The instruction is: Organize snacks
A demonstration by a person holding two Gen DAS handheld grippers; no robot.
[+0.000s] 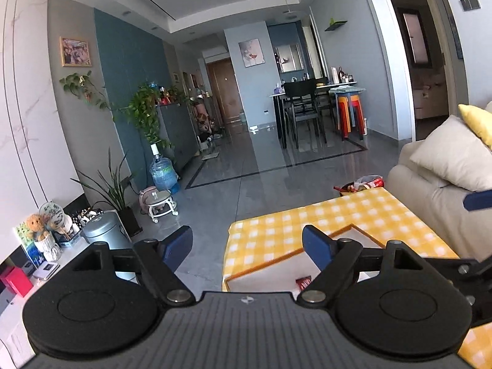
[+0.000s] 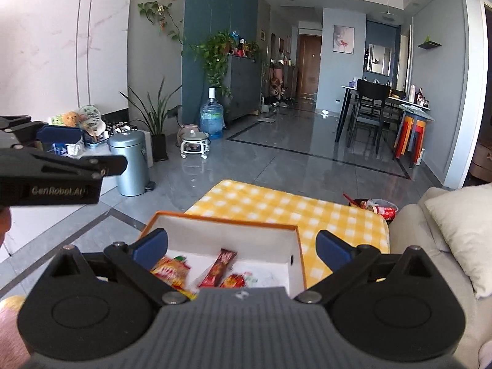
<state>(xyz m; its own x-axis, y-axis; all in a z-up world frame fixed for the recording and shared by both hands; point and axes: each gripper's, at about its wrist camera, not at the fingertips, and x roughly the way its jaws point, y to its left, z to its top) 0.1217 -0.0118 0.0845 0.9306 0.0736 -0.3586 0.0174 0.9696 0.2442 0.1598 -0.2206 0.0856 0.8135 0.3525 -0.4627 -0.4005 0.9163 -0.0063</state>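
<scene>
Snacks (image 2: pixel 200 272) in box (image 2: pixel 293 264) below right gripper (image 2: pixel 241 246); both grippers spread wide, empty; left gripper (image 1: pixel 247 246) beside.

The left gripper (image 1: pixel 247 243), blue pads spread wide and empty, hangs above an orange-rimmed white cardboard box (image 1: pixel 270 272) at the yellow-checked tablecloth's (image 1: pixel 353 212) near left corner.

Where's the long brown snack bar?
In the right wrist view, the brown bar lies inside the white box on the yellow checked table, between two orange-red packets.
</scene>
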